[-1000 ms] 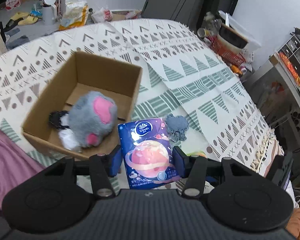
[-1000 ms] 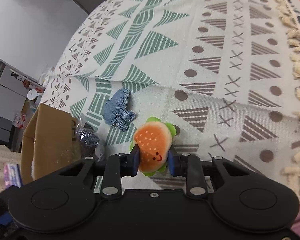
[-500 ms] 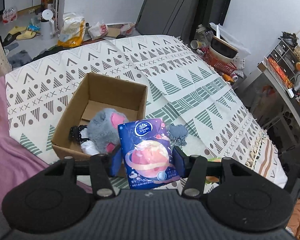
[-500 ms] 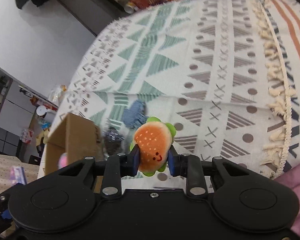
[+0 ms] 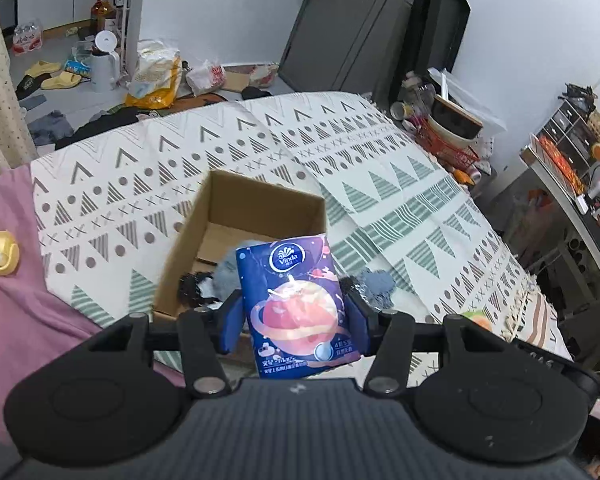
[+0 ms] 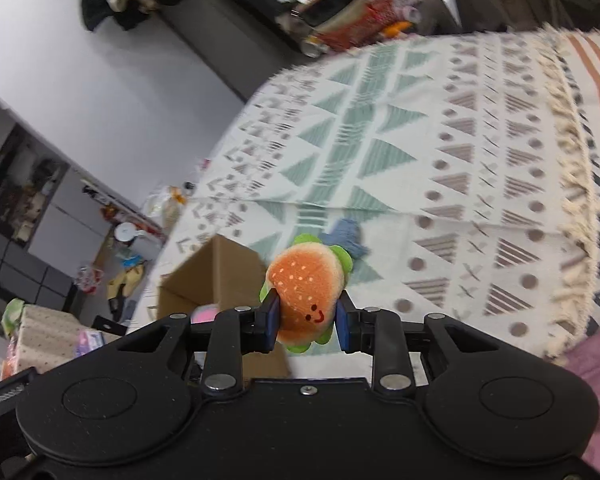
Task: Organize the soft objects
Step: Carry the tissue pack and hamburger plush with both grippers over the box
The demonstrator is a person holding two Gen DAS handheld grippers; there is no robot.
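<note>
Left hand-held gripper [image 5: 296, 318]: blue fingers clenched on a tissue pack [image 5: 297, 304], one finger pressing each side, pack upright and lifted clear of the bed. Beyond it, an open cardboard box [image 5: 256, 216] sits on the patterned bedspread [image 5: 400, 200]; a grey plush toy [image 5: 226, 276] lies inside at the near end, mostly hidden behind the pack. A blue-grey cloth piece [image 5: 376, 286] lies on the bedspread just right of the box.

Right hand-held gripper [image 6: 306, 322]: narrowly open around a burger plush [image 6: 306, 290], fingers squeezing both sides, held in the air above the bedspread near the box's right side.
</note>
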